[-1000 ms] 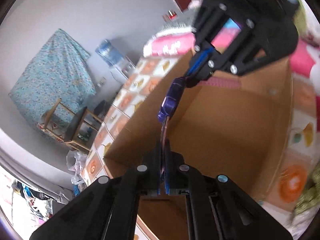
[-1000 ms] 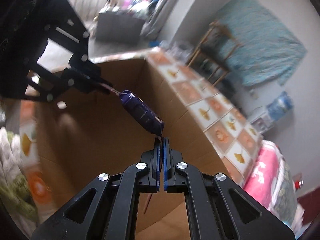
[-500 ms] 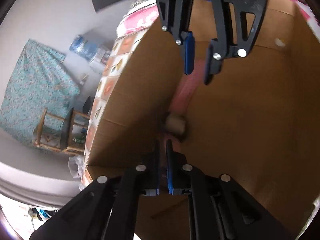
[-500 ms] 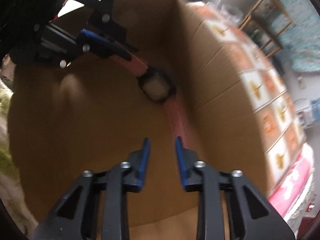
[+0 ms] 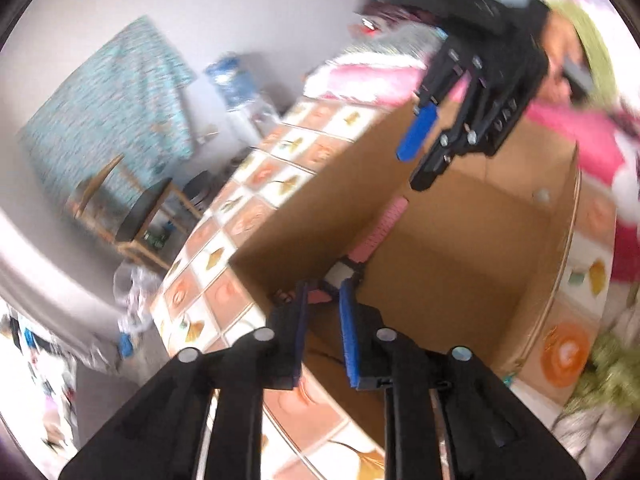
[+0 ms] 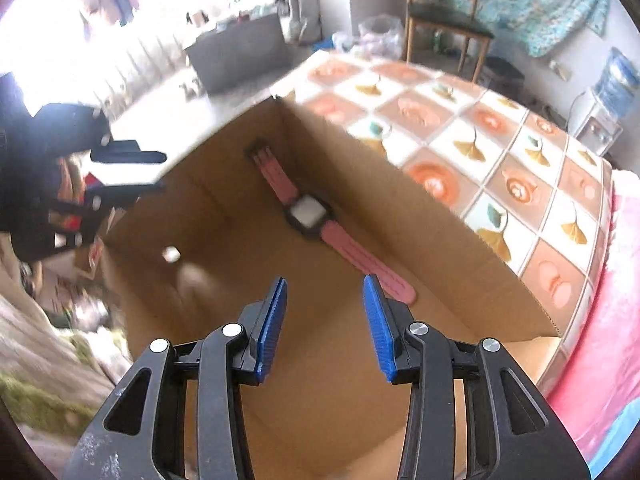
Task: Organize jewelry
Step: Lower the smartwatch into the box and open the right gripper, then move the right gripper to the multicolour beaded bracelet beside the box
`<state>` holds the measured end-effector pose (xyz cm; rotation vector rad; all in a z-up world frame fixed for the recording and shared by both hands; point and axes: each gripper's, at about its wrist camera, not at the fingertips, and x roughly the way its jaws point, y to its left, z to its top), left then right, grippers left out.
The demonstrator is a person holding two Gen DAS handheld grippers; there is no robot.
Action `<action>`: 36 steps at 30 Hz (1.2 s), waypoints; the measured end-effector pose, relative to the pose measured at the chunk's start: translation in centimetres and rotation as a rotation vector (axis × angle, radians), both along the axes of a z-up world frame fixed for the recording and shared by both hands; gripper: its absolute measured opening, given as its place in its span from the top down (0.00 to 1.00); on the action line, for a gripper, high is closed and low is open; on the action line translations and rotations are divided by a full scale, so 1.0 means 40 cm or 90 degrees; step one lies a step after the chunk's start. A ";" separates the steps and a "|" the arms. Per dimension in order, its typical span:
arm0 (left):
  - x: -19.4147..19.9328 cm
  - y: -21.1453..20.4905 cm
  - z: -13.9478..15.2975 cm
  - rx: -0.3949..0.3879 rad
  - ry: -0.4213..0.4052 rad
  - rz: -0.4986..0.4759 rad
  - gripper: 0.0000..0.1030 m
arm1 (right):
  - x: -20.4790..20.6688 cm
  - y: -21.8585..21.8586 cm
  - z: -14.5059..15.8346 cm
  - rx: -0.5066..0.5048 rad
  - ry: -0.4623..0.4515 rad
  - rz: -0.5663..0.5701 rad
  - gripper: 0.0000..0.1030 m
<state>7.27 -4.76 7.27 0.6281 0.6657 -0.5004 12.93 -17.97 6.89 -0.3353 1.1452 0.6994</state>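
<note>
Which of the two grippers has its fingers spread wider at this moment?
The right gripper: its blue pads stand far apart above the cardboard box, where the pink watch lies free. The left gripper is open too, but narrower.

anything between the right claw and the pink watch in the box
Nothing: in the right wrist view only bare cardboard box floor separates the open right claw from the pink watch.

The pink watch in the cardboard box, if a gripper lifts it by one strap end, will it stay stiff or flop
The pink watch would probably flop: its straps look thin and rubbery, lying flat in the box. The dark case at its middle would likely swing downward. It looks light.
</note>
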 end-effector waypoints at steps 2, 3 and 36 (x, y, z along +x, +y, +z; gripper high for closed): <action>-0.014 0.035 0.020 -0.038 -0.004 0.037 0.73 | -0.009 0.015 0.014 0.018 -0.011 -0.023 0.62; -0.024 0.047 0.026 -0.057 -0.006 0.050 0.68 | -0.004 0.011 0.016 0.026 -0.013 -0.034 0.62; -0.109 0.134 -0.191 -0.252 0.121 0.355 0.17 | -0.368 -0.190 -0.114 0.188 0.000 -0.428 0.72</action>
